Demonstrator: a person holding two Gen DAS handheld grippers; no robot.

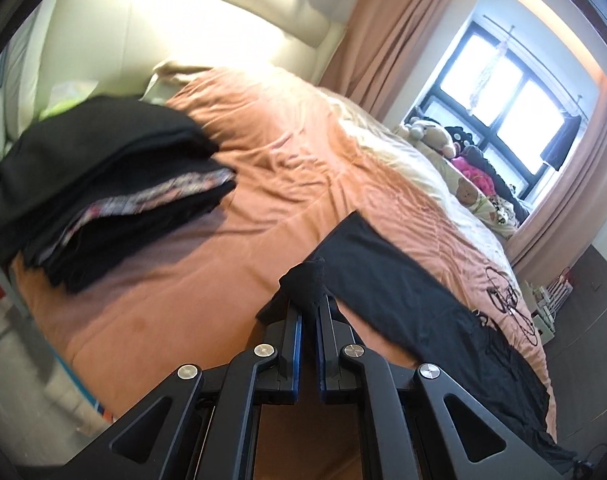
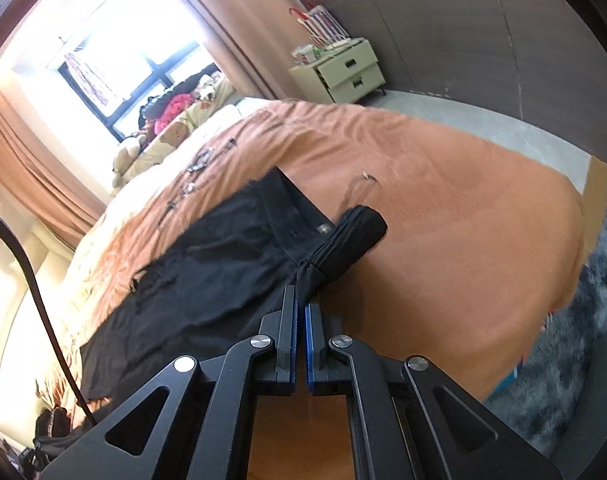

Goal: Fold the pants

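Black pants [image 1: 403, 292] lie stretched across the orange bedspread [image 1: 263, 184]. My left gripper [image 1: 309, 300] is shut on a bunched end of the pants, which rises off the bed between its fingers. In the right wrist view the same pants [image 2: 207, 264] spread to the left, with the waistband and a metal button [image 2: 324, 228] near the fingertips. My right gripper [image 2: 301, 300] is shut on a pinched fold of the waistband, and a rolled corner [image 2: 355, 232] sticks out beyond its fingers.
A stack of folded dark clothes [image 1: 103, 184] sits on the bed's left part. Plush toys and pillows [image 1: 463, 152] lie by the window. A cream bedside drawer unit [image 2: 339, 72] stands past the bed, with a grey shaggy rug [image 2: 563, 360] on the floor.
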